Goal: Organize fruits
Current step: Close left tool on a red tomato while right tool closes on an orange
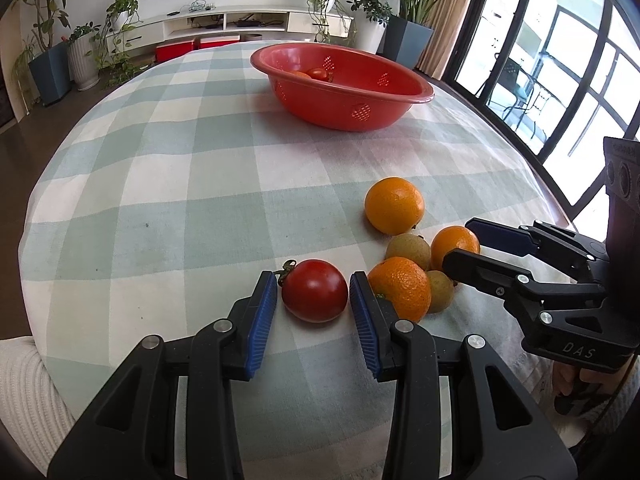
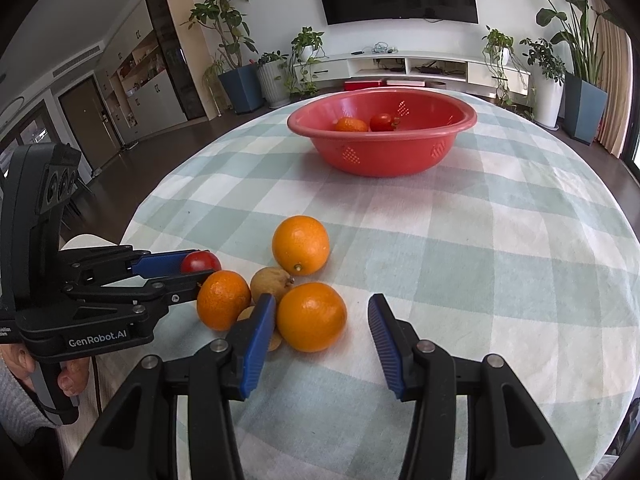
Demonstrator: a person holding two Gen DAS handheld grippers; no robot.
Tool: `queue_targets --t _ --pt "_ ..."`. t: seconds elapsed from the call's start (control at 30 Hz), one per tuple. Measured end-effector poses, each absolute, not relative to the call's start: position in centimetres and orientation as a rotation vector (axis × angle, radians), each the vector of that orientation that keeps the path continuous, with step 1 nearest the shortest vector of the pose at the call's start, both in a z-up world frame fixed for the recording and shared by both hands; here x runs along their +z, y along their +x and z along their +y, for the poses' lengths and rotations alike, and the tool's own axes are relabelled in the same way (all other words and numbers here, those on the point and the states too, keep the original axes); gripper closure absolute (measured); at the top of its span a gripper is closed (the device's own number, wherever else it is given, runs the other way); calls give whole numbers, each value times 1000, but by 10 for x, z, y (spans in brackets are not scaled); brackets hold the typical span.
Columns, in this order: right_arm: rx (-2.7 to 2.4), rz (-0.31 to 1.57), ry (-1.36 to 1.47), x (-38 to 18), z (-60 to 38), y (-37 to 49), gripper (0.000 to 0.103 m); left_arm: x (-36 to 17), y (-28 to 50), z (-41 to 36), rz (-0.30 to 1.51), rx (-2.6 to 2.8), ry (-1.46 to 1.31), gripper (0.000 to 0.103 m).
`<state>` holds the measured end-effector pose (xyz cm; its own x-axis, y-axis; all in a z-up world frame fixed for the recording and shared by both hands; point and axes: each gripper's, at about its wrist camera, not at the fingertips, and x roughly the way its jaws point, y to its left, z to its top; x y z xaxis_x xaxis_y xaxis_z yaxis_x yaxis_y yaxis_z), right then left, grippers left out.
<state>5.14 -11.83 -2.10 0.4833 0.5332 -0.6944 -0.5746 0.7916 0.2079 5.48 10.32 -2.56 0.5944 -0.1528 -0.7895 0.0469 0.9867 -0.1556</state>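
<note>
A red tomato [image 1: 315, 291] lies on the checked cloth between the open jaws of my left gripper [image 1: 313, 285], with small gaps on both sides; it also shows in the right wrist view [image 2: 200, 262]. My right gripper [image 2: 322, 310] is open around the nearest orange [image 2: 311, 317]. Close by lie a mandarin [image 2: 223, 300], a larger orange [image 2: 300, 244] and two brown kiwis [image 2: 271, 280]. The red basket [image 2: 382, 140] stands at the far side and holds a mandarin [image 2: 351, 125] and a tomato [image 2: 382, 122].
The table [image 1: 160, 184] has a green and white checked cloth and a rounded edge. Plants, a TV bench and windows stand beyond it. My right gripper [image 1: 472, 244] is close to my left one over the fruit pile.
</note>
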Motion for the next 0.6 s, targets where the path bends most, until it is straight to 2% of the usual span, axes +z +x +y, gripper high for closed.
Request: queue_targets --t 0.4,0.53,0.6 --pt "681 837 -34 -23 -120 54 53 -26 55 103 928 -116 -123 67" --pt "691 843 -29 -23 -118 55 63 -28 56 104 928 -117 -130 67" --pt "690 842 -28 -23 -118 55 63 -28 57 104 927 -117 -129 67"
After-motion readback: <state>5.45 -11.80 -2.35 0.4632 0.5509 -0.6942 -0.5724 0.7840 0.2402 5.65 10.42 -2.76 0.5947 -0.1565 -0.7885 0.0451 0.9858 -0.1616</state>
